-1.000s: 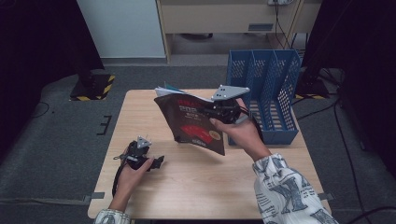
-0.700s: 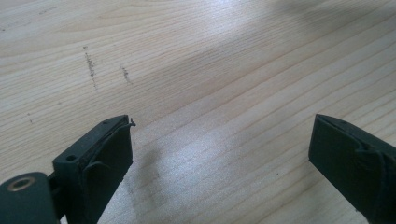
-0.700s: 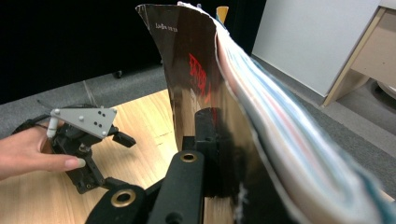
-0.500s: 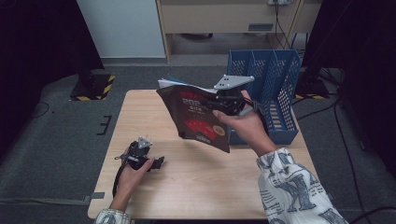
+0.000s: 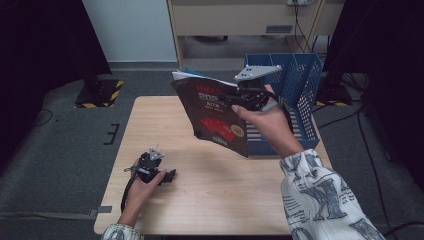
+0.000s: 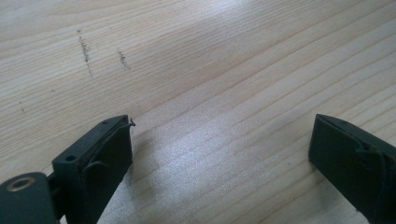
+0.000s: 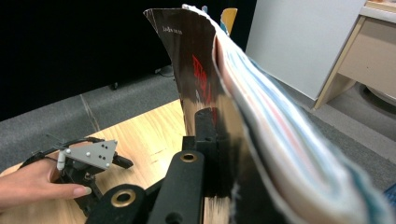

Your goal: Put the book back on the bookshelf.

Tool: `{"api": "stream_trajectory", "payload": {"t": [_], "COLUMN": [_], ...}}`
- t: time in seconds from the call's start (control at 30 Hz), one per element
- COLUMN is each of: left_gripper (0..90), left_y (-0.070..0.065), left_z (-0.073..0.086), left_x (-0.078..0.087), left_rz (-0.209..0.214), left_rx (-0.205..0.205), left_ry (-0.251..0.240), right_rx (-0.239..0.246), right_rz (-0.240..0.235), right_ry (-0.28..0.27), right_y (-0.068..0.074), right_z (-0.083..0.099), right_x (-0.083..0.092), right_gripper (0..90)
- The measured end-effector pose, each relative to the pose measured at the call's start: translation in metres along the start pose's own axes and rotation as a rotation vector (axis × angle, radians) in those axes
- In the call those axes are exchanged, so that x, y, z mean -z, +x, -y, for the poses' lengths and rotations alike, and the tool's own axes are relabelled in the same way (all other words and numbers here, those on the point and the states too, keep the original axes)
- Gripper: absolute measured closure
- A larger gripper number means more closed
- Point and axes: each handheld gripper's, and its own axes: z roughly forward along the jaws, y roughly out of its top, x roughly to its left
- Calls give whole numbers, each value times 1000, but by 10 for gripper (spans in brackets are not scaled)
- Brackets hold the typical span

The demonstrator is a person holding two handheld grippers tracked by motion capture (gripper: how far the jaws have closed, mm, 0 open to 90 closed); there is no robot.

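Observation:
A thick book [image 5: 215,112] with a dark cover and red print hangs tilted in the air over the right half of the wooden table [image 5: 160,120]. My right gripper [image 5: 246,98] is shut on its edge, a grey plate on top. In the right gripper view the book's [image 7: 261,107] pages fan out to the right, and one black jaw presses against the cover. My left gripper [image 5: 169,176] rests on the table near the front left, held by a hand. Its jaws [image 6: 223,123] stand wide open over bare wood with nothing between them.
A blue plastic file rack [image 5: 300,85] with several slots stands at the table's back right corner, just behind the held book. Grey carpet surrounds the table. A beige cabinet and a white panel stand beyond the far edge.
My right gripper has lifted the book higher above the table and a little toward the blue rack. The left gripper has stayed where it was.

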Motion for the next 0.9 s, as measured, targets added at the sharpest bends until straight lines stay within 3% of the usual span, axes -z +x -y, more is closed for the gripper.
{"api": "stream_trajectory", "payload": {"t": [0.37,0.67,0.9], "left_gripper": [37,9,5], "left_y": [1,3,3], "left_z": [2,7,7], "left_x": [-3,-6,-6], "left_rz": [12,12,10], "left_rx": [19,40,40], "left_ry": [-22,-70,-67], "right_rx": [-7,-18,-26], "right_rz": [38,65,80], "right_ry": [-8,-7,-10], "right_y": [-12,-22,-28], "right_z": [-13,-15,-15], "right_x": [16,28,36], "right_gripper": [871,871,871]}}
